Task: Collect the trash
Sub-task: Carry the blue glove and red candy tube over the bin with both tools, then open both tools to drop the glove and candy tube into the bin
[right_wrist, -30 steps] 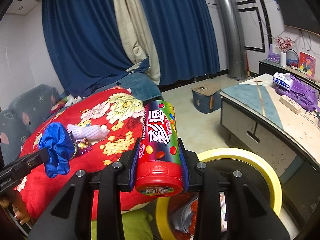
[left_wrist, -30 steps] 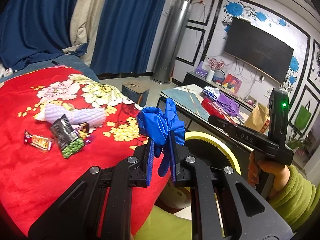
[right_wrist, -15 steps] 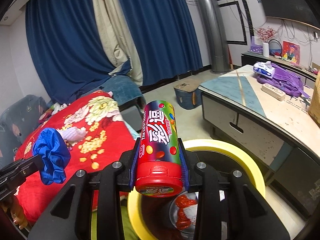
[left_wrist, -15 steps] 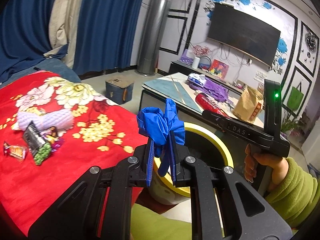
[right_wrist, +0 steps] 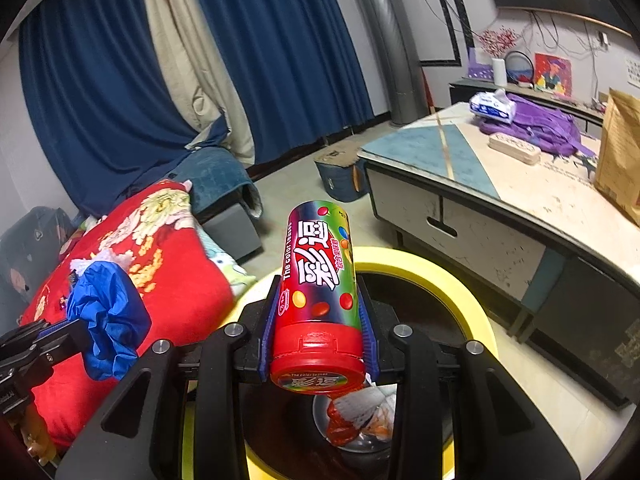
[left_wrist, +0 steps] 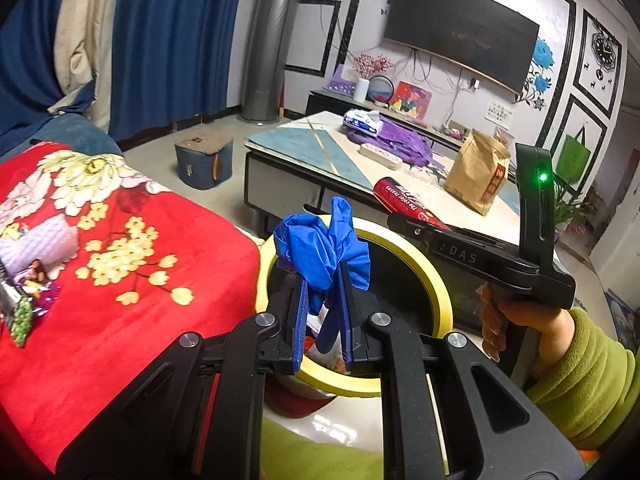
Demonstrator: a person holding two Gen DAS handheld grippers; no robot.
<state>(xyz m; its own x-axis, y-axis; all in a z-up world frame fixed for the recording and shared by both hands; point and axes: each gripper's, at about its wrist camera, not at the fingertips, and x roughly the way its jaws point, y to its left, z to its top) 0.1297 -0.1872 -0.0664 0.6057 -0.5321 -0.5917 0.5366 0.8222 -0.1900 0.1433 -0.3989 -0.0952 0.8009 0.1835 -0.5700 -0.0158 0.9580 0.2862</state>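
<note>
My left gripper [left_wrist: 322,280] is shut on a crumpled blue glove [left_wrist: 320,246] and holds it over the near rim of a yellow-rimmed trash bin [left_wrist: 436,284]. It also shows at the left of the right wrist view, the glove [right_wrist: 108,312] beside the bin. My right gripper [right_wrist: 320,312] is shut on a red candy tube [right_wrist: 318,292], held above the bin [right_wrist: 452,284], where red and white wrappers [right_wrist: 356,412] lie. The tube [left_wrist: 412,204] pokes out past the right gripper in the left wrist view.
A red flowered blanket [left_wrist: 120,280] at the left carries a white foam sleeve [left_wrist: 36,240] and snack wrappers [left_wrist: 20,312]. A low table [right_wrist: 500,184] with a purple bag [right_wrist: 536,124] and brown paper bag [left_wrist: 476,176] stands behind the bin.
Both grippers have moved right from the blanket to over the bin, still holding the glove and the tube. The bin's inside has come into view.
</note>
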